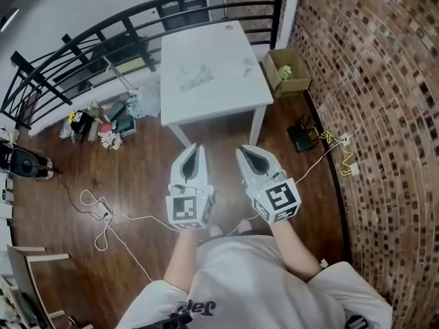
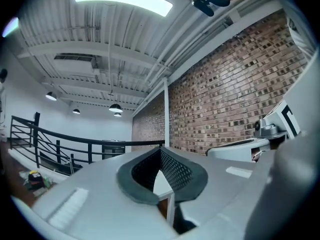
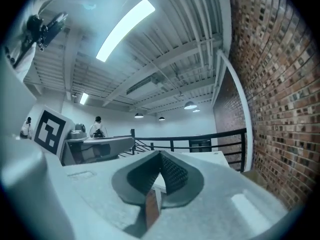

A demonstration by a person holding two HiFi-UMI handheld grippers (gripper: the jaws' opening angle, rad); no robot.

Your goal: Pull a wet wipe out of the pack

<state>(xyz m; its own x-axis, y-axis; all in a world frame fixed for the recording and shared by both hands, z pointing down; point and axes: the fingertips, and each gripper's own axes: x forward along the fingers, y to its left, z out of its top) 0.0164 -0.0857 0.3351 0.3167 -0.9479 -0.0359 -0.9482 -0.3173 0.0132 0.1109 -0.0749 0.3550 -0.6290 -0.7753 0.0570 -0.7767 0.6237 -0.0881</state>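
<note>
In the head view a white table (image 1: 236, 91) stands ahead of me on the wooden floor. A pale, flat pack that looks like the wet wipes (image 1: 194, 76) lies near its middle, too faint to make out in detail. My left gripper (image 1: 196, 147) and right gripper (image 1: 246, 150) are held side by side in front of the body, short of the table's near edge and pointing level at it. Both have their jaws shut with nothing between them. In the left gripper view the dark pads (image 2: 175, 171) meet at the tip, and the right gripper view shows its pads (image 3: 172, 174) the same way.
A small pale item (image 1: 249, 65) lies on the table's right side. An open cardboard box (image 1: 287, 72) sits by the brick wall (image 1: 384, 81). A black railing (image 1: 137, 19) runs behind the table. Clutter (image 1: 103, 122) and white cables (image 1: 103, 214) lie on the floor at left.
</note>
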